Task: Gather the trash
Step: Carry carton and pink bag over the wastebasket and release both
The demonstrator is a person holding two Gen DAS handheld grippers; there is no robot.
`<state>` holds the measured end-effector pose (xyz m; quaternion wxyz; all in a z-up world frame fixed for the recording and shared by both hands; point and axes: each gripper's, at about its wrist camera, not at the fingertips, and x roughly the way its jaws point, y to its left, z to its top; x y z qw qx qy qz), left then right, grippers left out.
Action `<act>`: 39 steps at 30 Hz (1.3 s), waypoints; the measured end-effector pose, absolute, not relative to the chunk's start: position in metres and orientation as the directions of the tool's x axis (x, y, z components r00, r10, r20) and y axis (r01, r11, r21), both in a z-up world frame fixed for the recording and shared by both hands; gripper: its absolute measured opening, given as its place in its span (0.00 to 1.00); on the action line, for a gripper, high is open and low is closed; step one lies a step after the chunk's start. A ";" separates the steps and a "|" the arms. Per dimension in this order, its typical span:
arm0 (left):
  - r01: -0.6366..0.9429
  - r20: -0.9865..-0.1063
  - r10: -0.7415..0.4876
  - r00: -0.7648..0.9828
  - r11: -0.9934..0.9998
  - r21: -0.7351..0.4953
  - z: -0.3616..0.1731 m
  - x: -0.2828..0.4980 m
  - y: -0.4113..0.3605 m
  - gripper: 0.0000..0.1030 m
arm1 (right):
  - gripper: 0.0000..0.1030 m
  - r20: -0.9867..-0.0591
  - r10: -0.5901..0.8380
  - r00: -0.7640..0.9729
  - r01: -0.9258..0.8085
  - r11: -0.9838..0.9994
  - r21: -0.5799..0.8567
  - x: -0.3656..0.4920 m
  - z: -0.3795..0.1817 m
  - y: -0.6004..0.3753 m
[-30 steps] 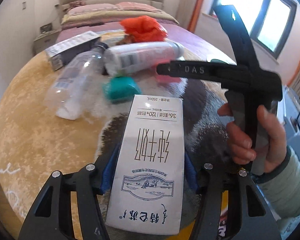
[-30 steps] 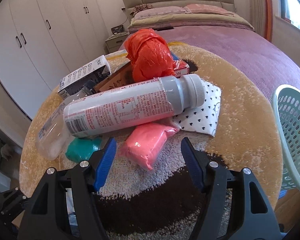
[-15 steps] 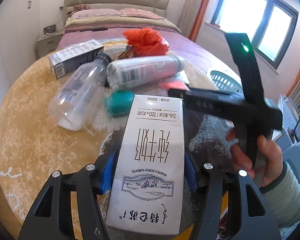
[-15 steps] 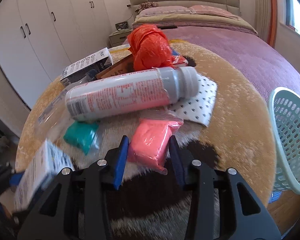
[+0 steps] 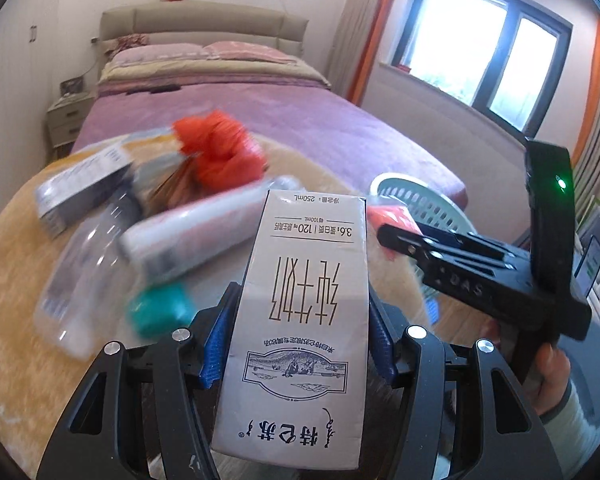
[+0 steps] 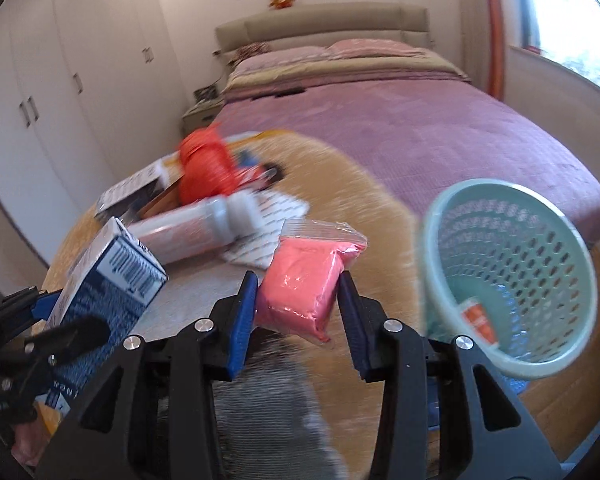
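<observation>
Pile on the rug [image 5: 16, 264] blurs in my feeds; labels unreadable. My left gripper [image 5: 300, 320] is clamped on the milk carton [image 5: 300, 320]. My right gripper [image 6: 296, 300] pinches the pink bag [image 6: 300, 284], held beside the green basket [image 6: 432, 248].

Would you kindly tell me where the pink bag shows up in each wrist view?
Left wrist view: pink bag at right of centre, partly hidden behind the milk carton.
Right wrist view: pink bag at centre, gripped in the right claw.
Shared landmark: the green basket.
</observation>
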<state>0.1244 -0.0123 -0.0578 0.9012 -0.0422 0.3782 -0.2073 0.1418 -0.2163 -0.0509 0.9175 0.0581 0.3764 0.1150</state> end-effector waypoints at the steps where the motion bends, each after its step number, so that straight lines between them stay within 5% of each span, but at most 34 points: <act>1: 0.353 -0.660 -0.414 0.627 0.906 -0.232 -0.056 0.131 -0.021 0.54 | 0.37 -0.672 0.243 0.699 -0.148 0.969 0.197 0.143 -0.049 -0.226; 22: 0.531 -0.688 -0.527 0.499 0.813 -0.238 -0.093 0.243 -0.209 0.54 | 0.37 -0.731 -0.020 0.682 0.239 0.951 0.197 0.186 -0.076 -0.399; 39: 0.515 -0.670 -0.552 0.497 0.809 -0.284 -0.094 0.250 -0.213 0.63 | 0.40 -0.772 -0.022 0.636 0.311 0.922 0.229 0.192 -0.101 -0.427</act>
